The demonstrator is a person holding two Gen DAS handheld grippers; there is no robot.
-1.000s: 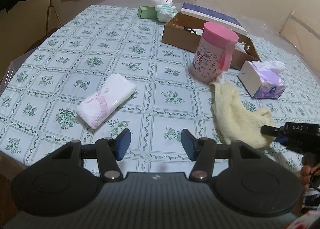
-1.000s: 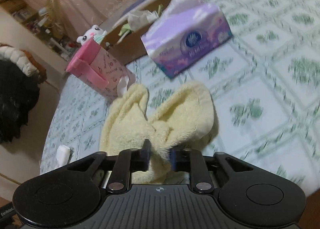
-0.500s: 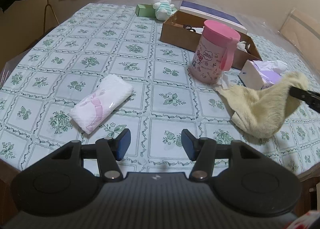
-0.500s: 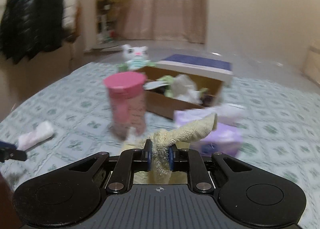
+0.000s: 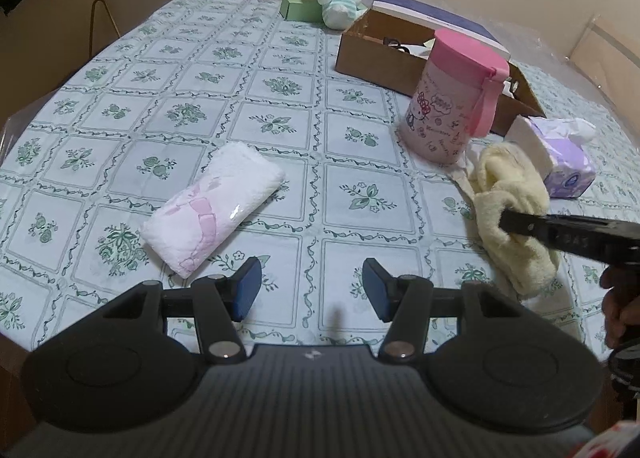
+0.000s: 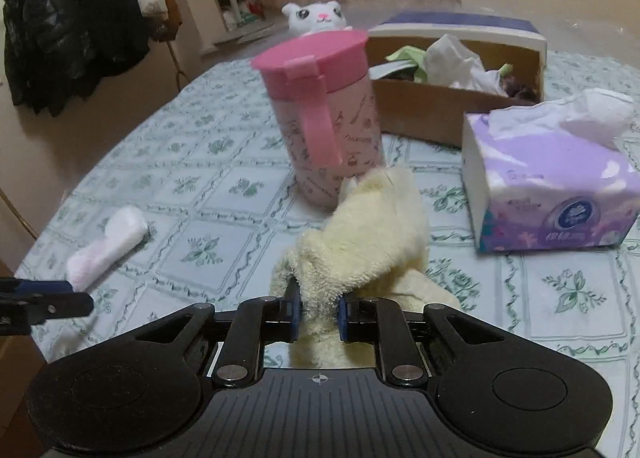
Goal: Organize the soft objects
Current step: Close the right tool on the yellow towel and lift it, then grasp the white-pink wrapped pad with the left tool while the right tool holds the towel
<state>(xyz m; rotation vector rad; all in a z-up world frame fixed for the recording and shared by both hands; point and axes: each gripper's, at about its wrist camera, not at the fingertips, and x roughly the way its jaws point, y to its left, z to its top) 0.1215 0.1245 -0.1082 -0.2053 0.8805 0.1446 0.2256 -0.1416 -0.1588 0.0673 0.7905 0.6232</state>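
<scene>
The plush [image 6: 314, 17] shows only its head behind the pink jug [image 6: 326, 113] in the right wrist view, and the box [image 5: 404, 61] contents are a jumble of paper and green scraps, hard to sort out. A hand [image 5: 618, 310] is cut off at the right edge of the left wrist view.

The right gripper [image 6: 318, 312] pinches a fold of the yellow cloth [image 6: 360, 238], which lies bunched near the table's right edge, its far end touching the jug and just beside the tissue box [image 6: 548, 193]. The left gripper [image 5: 312, 288] stands spread over bare tablecloth [image 5: 280, 85] near the front edge, nothing between its fingers. A rolled white towel [image 5: 216, 213] lies just beyond it.

The tablecloth is pale with green flower squares. Dark coats [image 6: 72, 17] hang at the left wall; curtains close the far side.
</scene>
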